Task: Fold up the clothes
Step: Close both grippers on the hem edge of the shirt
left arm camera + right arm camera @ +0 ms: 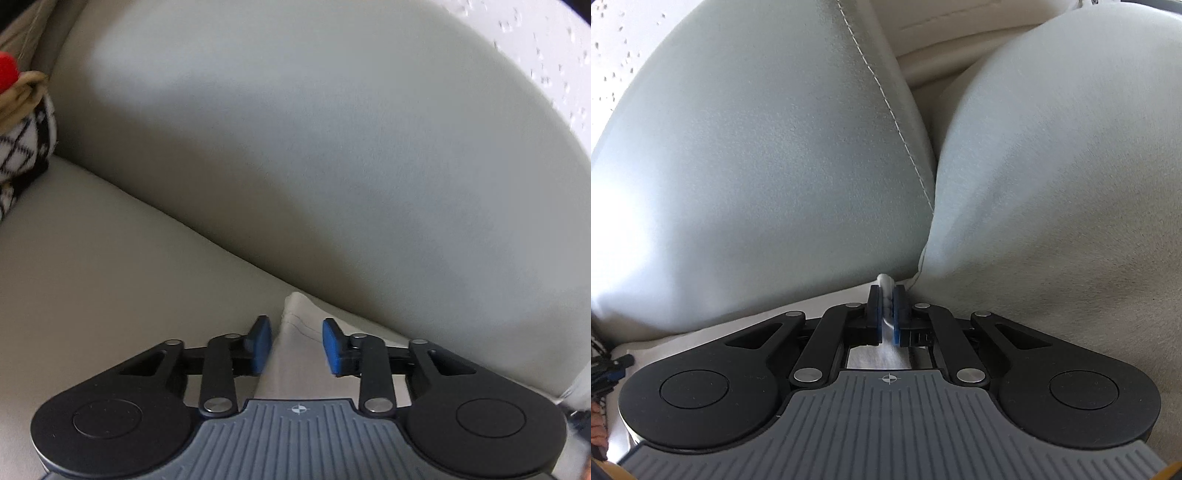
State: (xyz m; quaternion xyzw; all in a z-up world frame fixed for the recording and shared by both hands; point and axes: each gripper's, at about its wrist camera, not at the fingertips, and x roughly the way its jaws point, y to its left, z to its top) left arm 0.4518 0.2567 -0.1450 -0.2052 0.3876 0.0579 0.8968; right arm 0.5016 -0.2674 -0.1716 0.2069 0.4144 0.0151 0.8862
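In the left wrist view my left gripper (296,332) is open, its blue pads (260,341) apart on either side of a corner of pale beige cloth (299,325) that lies on the sofa seat (110,277). In the right wrist view my right gripper (886,295) is shut on a bunched white fold of the cloth (885,286), which pokes out past the pads and runs back under the gripper (875,358). The rest of the garment is hidden beneath both grippers.
Pale grey sofa back cushions fill both views (295,129) (757,166), with a stitched seam and a gap between two cushions (931,206). A black-and-white patterned blanket (22,147) with tan fabric and a red object (7,74) lies at the far left.
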